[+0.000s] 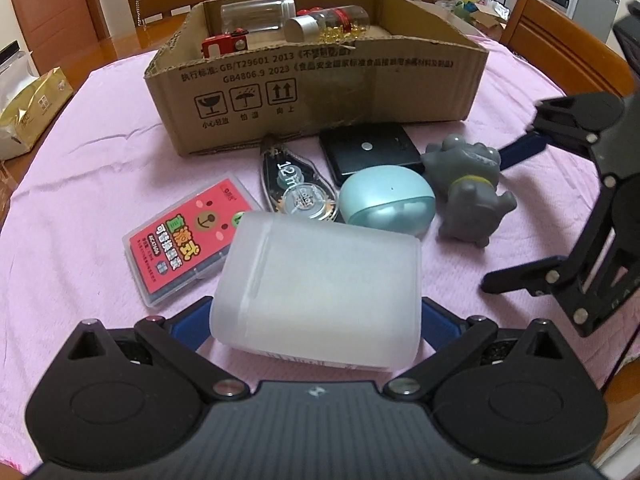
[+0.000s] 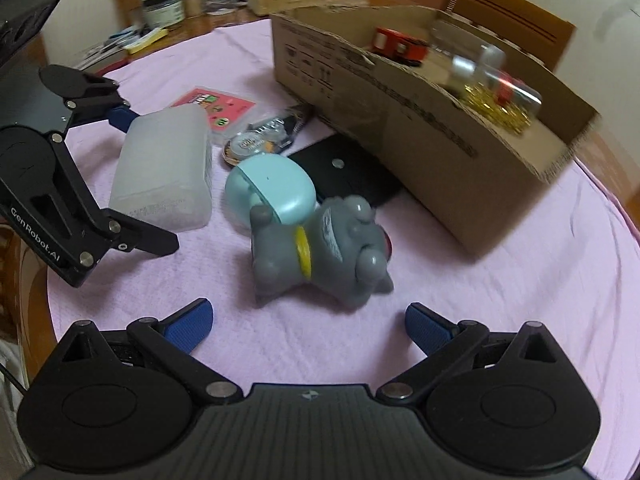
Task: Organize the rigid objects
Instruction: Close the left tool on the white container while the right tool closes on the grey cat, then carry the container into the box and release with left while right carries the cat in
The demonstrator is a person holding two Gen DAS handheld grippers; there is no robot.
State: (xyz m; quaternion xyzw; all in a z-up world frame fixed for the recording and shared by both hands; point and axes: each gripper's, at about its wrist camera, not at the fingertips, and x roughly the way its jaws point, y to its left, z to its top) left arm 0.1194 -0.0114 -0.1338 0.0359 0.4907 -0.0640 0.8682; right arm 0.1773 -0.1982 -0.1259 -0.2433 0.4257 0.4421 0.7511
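Note:
A frosted white plastic box (image 1: 320, 280) lies on the pink cloth between the blue pads of my left gripper (image 1: 316, 312). The gripper is open wide, with both pads right at the box's sides. A grey cat figurine (image 2: 320, 248) lies on its side just ahead of my open right gripper (image 2: 306, 320), which holds nothing. Around them lie a teal earbud case (image 1: 386, 200), a correction tape (image 1: 296, 188), a black case (image 1: 368, 148) and a pink card box (image 1: 188, 240). Behind stands the cardboard box (image 1: 320, 92), holding a clear jar (image 1: 256, 14), a capsule bottle (image 1: 332, 22) and a red toy car (image 1: 224, 44).
The round table's edge curves close at left and right. A gold bag (image 1: 32, 108) sits off the cloth at left. Wooden chairs (image 1: 560, 40) ring the table, and jars and clutter (image 2: 168, 4) stand on its far side. Bare pink cloth (image 2: 500, 280) lies right of the figurine.

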